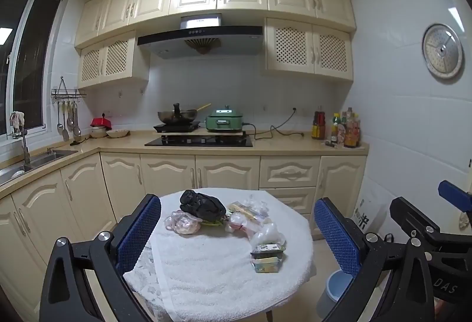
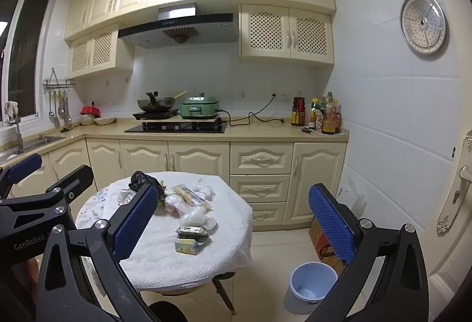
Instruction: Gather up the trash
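A round table (image 1: 206,277) under a white towel holds a heap of trash: a black plastic bag (image 1: 203,205), clear plastic wrappers (image 1: 183,223), and a crushed carton (image 1: 267,258) at the near right. The same heap shows in the right wrist view, with the carton (image 2: 190,239) nearest. A pale blue bin (image 2: 309,286) stands on the floor right of the table, also seen in the left wrist view (image 1: 336,289). My left gripper (image 1: 237,236) is open and empty, held above the near side of the table. My right gripper (image 2: 233,221) is open and empty, right of the left gripper.
Cream kitchen cabinets and a counter (image 1: 280,145) run along the back wall with a hob, a wok (image 1: 177,115), a green cooker (image 1: 225,121) and bottles (image 1: 345,130). A sink (image 1: 35,159) is at the left. A cardboard box (image 2: 323,242) stands by the right wall.
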Demonstrator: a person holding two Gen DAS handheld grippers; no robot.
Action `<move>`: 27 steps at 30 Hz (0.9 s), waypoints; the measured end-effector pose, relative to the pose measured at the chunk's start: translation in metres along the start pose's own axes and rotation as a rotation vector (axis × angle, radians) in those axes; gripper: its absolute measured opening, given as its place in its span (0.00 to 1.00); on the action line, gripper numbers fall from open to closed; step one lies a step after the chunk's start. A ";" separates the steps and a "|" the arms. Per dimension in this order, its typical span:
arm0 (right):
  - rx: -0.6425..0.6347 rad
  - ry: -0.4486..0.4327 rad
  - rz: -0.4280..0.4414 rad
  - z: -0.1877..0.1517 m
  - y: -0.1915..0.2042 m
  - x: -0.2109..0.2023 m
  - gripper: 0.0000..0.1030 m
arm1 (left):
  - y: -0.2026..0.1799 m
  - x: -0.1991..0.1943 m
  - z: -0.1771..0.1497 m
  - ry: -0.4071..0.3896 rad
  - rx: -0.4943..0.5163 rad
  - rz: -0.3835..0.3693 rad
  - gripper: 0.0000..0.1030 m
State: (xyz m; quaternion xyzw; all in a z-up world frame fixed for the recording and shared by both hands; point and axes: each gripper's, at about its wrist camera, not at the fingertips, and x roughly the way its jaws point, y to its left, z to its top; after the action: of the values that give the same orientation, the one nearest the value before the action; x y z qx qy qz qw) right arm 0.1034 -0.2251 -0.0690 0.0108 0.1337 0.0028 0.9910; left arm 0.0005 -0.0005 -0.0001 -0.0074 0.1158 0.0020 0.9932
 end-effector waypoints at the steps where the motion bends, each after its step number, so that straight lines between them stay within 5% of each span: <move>1: -0.001 -0.002 -0.001 0.000 0.000 0.000 1.00 | 0.000 0.001 0.000 0.000 0.000 0.000 0.99; 27: 0.009 0.006 0.007 -0.001 -0.003 -0.001 1.00 | -0.001 -0.002 0.000 -0.021 -0.005 0.001 0.99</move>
State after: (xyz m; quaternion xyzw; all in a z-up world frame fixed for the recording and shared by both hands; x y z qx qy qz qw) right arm 0.1017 -0.2278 -0.0698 0.0156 0.1368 0.0057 0.9905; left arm -0.0011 -0.0012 0.0006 -0.0100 0.1053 0.0029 0.9944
